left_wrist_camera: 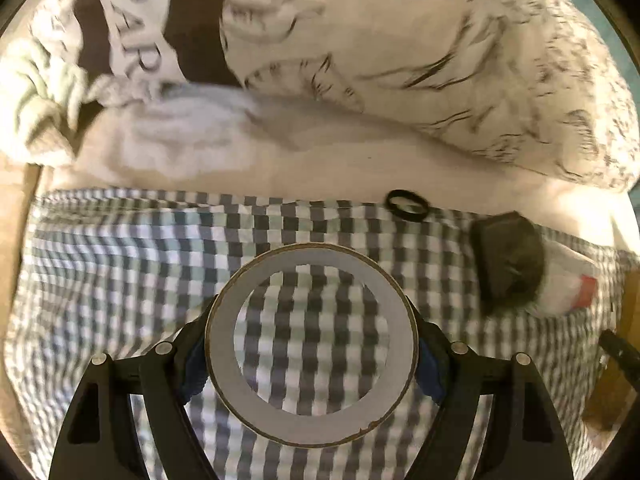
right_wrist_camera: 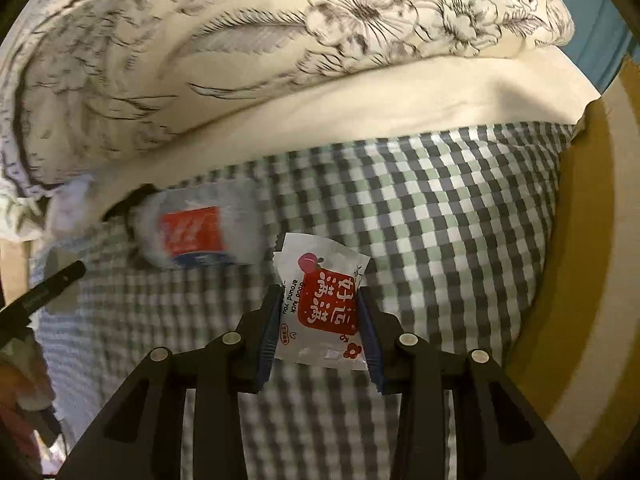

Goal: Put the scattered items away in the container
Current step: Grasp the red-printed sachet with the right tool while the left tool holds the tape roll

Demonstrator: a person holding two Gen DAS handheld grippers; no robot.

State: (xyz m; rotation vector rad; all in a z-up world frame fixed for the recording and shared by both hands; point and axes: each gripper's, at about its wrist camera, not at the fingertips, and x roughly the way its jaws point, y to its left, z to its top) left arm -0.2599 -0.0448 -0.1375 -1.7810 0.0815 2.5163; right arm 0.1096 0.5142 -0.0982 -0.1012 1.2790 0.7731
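Left gripper (left_wrist_camera: 312,354): jaws wide, clamped on a grey-faced tape roll with brown rim (left_wrist_camera: 256,412), lifted over the green, grey and white checked cloth (left_wrist_camera: 120,264).

Right gripper (right_wrist_camera: 318,330): jaws narrow, pinching a clear sachet with red label (right_wrist_camera: 320,312).

Farther, on the cloth: small black ring (left_wrist_camera: 407,206); dark cap of a clear bottle (left_wrist_camera: 508,256).

Farthest: cream floral-print pillow (right_wrist_camera: 240,52).

— Can you read anything from here?
— The small white packet (right_wrist_camera: 320,304) has a red patch with the characters 好运满满, and beside it "Good luck around you."
— And the bedding?
— The dark-banded cloth (left_wrist_camera: 132,28) shows big letters, "PAR". The bottle's red label (right_wrist_camera: 192,232) is too blurred.
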